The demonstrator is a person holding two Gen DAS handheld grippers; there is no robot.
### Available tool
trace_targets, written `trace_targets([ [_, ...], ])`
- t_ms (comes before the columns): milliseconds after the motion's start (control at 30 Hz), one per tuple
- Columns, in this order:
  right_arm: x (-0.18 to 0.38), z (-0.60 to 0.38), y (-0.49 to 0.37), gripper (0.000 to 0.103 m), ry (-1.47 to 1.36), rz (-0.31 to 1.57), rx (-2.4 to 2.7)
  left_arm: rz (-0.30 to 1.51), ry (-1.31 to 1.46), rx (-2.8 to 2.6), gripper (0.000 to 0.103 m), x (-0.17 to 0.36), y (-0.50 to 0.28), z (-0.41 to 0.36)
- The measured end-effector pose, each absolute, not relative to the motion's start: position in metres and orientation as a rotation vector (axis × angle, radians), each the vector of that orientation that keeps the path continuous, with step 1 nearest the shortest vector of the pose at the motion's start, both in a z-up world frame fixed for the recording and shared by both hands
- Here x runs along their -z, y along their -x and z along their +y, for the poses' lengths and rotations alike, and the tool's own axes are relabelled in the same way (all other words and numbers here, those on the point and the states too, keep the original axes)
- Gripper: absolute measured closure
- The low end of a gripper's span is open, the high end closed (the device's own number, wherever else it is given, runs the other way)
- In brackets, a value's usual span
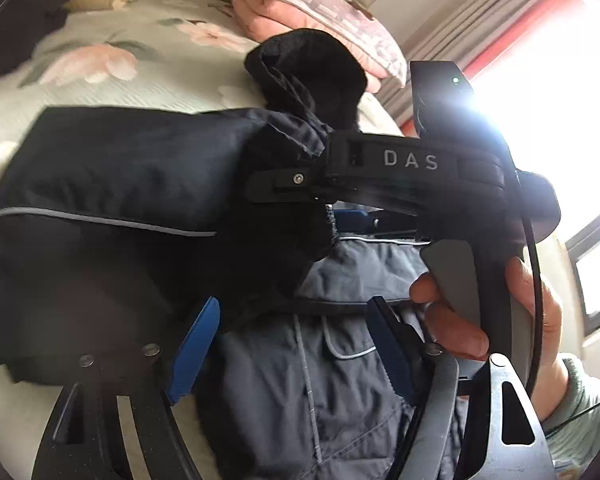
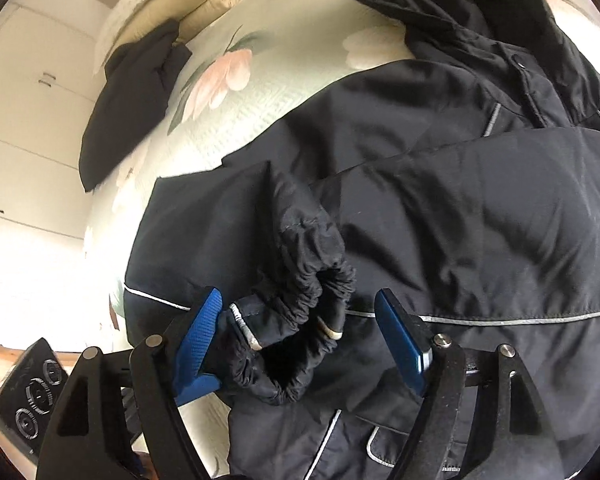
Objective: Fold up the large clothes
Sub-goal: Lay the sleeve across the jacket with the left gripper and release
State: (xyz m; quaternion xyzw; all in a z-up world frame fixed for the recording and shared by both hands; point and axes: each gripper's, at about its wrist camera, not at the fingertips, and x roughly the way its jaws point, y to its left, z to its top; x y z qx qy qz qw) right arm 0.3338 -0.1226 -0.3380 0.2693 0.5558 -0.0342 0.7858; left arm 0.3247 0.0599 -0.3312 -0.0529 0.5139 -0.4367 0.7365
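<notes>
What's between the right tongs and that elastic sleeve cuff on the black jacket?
Nothing visible. The sleeve cuff already sits between the open right tongs, touching the left blue pad, on top of the black jacket.

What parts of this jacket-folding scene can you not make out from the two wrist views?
- Left wrist view: the window is washed out by glare.
- Left wrist view: the right gripper hides part of the jacket.
- Right wrist view: the jacket's lower hem is cut off by the frame edge.
- Right wrist view: the cuff opening's inside is too dark.
</notes>
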Motion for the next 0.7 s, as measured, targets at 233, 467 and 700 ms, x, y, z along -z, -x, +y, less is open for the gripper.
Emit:
trace_targets([
  [233, 0.326, -0.118, -0.331, 0.022, -0.401, 1.205, 0.081, 0.989, -0.028, 0.704, 0.026, 0.286, -0.341, 0.103],
  [467, 0.298, -0.099, -0.324, 0.022, -0.107, 1.186, 0.106, 1.016, -0.246, 0.426, 0.027, 0.311, -0.379, 0.115],
  [700, 0.313, -0.087, -0.332, 0.022, -0.032, 1.250, 0.065, 1.023, -0.317, 0.394, 0.027, 0.330, -0.380, 0.104],
])
